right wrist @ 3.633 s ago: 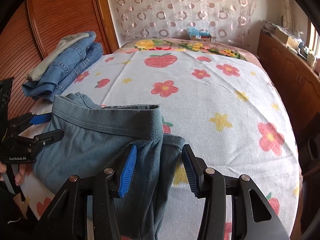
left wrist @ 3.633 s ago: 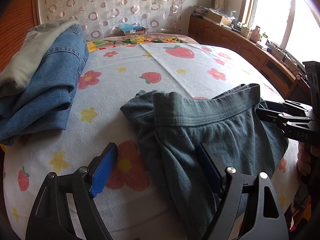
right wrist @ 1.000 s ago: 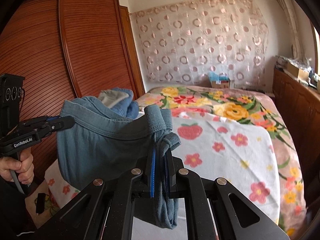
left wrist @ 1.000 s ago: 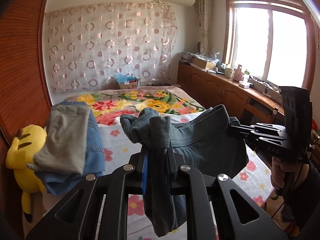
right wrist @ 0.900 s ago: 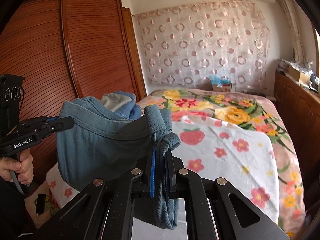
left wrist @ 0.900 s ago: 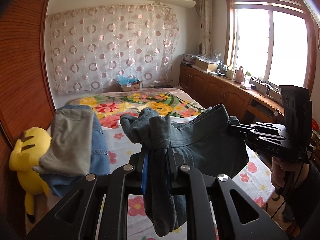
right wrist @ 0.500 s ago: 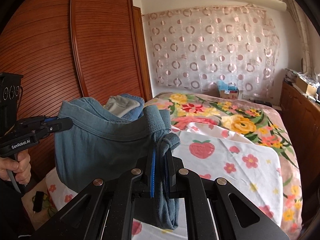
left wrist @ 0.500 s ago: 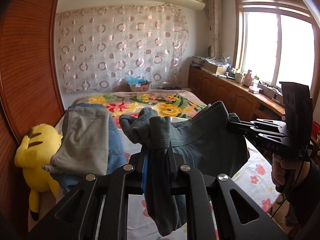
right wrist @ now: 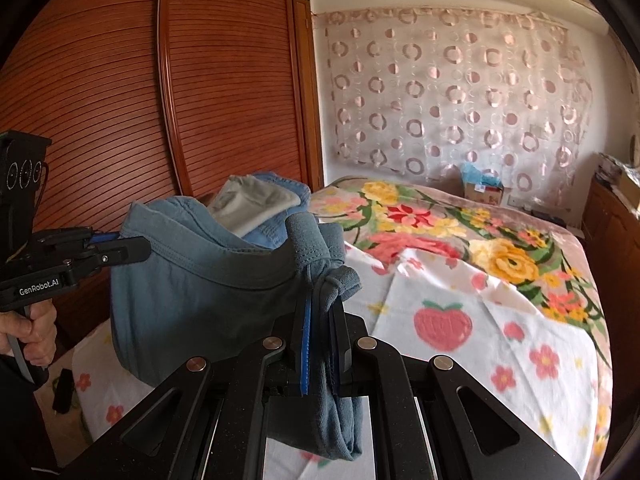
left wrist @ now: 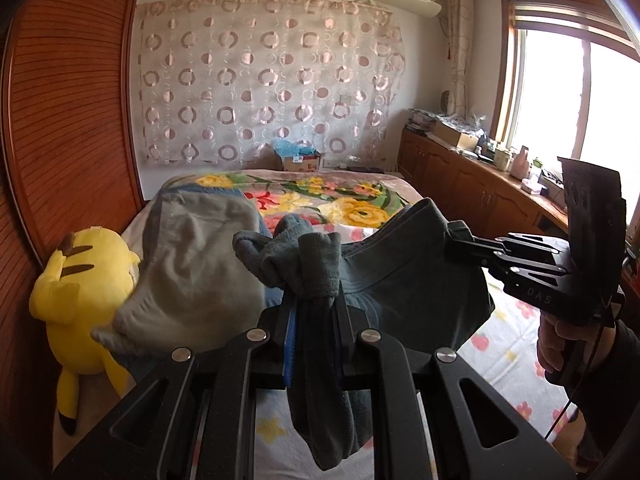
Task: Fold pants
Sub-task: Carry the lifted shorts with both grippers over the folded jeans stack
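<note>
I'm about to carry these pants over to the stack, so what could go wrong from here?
1. Both tongs, left and right, pinch only bunched corners of the dark pants; the fabric could slip out, or the fold come undone.
2. The middle sags between the tongs, so it may land creased.
3. The folded pile sits close by the left tongs; the hanging pants could brush it and knock its grey top piece askew.
</note>
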A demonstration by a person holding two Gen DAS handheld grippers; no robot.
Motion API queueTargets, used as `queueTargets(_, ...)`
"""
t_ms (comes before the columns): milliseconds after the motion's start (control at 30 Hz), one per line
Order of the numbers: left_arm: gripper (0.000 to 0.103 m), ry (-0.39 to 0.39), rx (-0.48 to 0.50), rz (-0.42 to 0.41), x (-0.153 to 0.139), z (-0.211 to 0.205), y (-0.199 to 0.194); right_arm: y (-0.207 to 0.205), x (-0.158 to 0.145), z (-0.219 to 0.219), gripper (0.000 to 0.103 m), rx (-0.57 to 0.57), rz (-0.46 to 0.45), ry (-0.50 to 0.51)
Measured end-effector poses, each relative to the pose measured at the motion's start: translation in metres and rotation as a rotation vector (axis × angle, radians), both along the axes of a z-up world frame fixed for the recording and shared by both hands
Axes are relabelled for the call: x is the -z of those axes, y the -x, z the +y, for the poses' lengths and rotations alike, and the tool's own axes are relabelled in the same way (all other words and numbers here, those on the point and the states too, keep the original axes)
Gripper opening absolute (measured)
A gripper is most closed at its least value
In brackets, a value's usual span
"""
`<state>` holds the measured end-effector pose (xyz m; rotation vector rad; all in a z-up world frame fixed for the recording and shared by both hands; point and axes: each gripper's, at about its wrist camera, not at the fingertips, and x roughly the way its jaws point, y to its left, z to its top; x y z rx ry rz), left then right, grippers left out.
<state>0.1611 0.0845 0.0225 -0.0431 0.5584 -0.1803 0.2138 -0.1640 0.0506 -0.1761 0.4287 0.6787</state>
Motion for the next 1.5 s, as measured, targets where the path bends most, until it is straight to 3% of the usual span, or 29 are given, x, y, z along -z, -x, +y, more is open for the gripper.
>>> queueTargets(533,0.016,0.024,-0.154,-0.104,-0.031,0.050,-0.028,-0.100,-0.036,0.055,0.007,-0.126,-0.111,-0.021)
queueTargets(967,0.016,0.080,-0.302,-0.084,-0.004,0.087,-0.021,-0.164,-0.026,0.115,0.007,-0.244,-0.121,0.055)
queueTargets(1367,0.018,0.097,-0.387,0.029,0.036,0.106,-0.024,-0.204,-0.012,0.169,0.007,-0.327,-0.062,0.138)
queueTargets(1433,0.020,0.085,-0.390,0.057,0.042,0.105,-0.026,-0.210,-0.013,0.171,0.017,-0.321,-0.042,0.142)
queueTargets(1500,0.030,0.086,-0.397,0.064,0.044,0.107,-0.026,-0.214,-0.017,0.172,0.031,-0.290,-0.032,0.153)
